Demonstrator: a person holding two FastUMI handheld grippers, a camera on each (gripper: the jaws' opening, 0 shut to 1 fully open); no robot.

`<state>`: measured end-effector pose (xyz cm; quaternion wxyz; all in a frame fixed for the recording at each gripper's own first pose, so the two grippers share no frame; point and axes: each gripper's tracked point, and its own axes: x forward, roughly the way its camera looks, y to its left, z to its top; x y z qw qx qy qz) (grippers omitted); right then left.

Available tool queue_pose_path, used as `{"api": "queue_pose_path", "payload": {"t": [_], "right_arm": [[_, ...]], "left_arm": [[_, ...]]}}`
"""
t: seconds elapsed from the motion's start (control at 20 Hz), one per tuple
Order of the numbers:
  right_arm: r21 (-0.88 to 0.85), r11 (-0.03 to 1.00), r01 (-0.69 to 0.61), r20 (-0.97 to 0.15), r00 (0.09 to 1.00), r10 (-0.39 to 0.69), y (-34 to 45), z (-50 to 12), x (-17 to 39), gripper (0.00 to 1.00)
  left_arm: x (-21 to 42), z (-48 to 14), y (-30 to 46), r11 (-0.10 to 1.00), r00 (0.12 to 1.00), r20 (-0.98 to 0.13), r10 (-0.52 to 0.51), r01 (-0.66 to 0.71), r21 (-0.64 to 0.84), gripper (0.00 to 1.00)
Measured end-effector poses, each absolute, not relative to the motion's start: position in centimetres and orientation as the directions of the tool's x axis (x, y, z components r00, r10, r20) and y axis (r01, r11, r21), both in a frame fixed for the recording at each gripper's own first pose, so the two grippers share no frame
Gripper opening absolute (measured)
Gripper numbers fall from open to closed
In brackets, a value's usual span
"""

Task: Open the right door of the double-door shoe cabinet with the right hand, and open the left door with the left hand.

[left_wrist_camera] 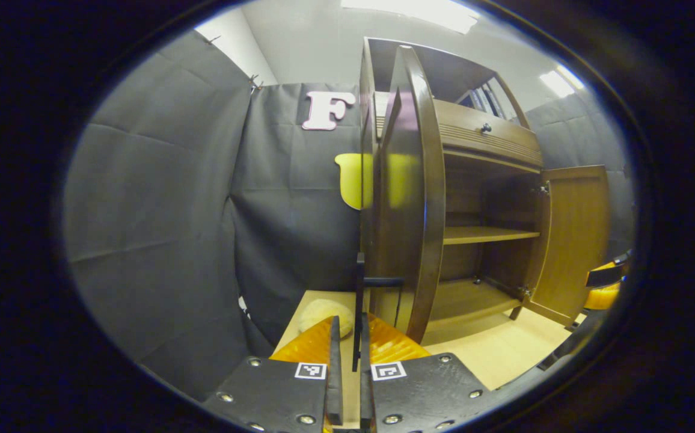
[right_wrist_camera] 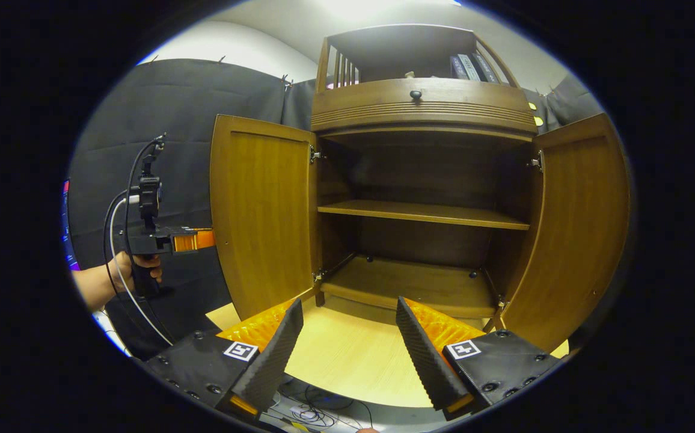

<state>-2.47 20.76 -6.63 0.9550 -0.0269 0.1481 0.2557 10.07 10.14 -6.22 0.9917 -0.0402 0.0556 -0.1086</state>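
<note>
The brown shoe cabinet [right_wrist_camera: 422, 108] stands with both doors swung out. In the left gripper view the left door [left_wrist_camera: 407, 198] is edge-on right in front of me, and its thin black handle [left_wrist_camera: 358, 300] runs down between the fingers of my left gripper [left_wrist_camera: 347, 343], which is shut on it. The right gripper view has that gripper [right_wrist_camera: 194, 240] at the outer face of the left door [right_wrist_camera: 260, 210], held by a hand [right_wrist_camera: 137, 267]. The right door [right_wrist_camera: 576, 228] stands wide open. My right gripper [right_wrist_camera: 347, 343] is open in front of the cabinet, holding nothing.
Inside are a middle shelf [right_wrist_camera: 422, 213] and a bottom board [right_wrist_camera: 407, 282]. Above sits a drawer with a knob [right_wrist_camera: 415, 94], and books [right_wrist_camera: 471, 66] on top. The cabinet rests on a pale wooden surface [right_wrist_camera: 347, 361]. A round pale object [left_wrist_camera: 323, 313] lies left of the left door.
</note>
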Motion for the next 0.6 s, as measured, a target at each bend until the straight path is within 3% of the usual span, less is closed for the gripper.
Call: {"api": "queue_pose_path", "payload": {"t": [0.15, 0.2, 0.4, 0.6], "right_arm": [[0.024, 0.868, -0.495, -0.298, 0.826, 0.479, 20.8, -6.7, -2.7, 0.98], [0.024, 0.869, -0.494, -0.299, 0.826, 0.478, 20.7, -6.6, -2.7, 0.92], [0.025, 0.870, -0.492, -0.283, 0.832, 0.478, 19.6, -6.2, -2.9, 0.93], [0.039, 0.880, -0.473, -0.266, 0.844, 0.465, 17.3, -5.8, -2.6, 0.92]], "left_arm": [[8.9, -5.9, 9.8, 0.974, 0.970, -0.098, -0.223, 0.217, -0.067, 0.12], [8.5, -5.8, 10.0, 0.976, 0.972, -0.097, -0.214, 0.209, -0.064, 0.10], [6.4, -4.8, 10.2, 0.984, 0.982, -0.086, -0.169, 0.164, -0.065, 0.14], [3.3, -2.8, 9.3, 0.988, 0.989, -0.056, -0.138, 0.134, -0.071, 0.10]]}}
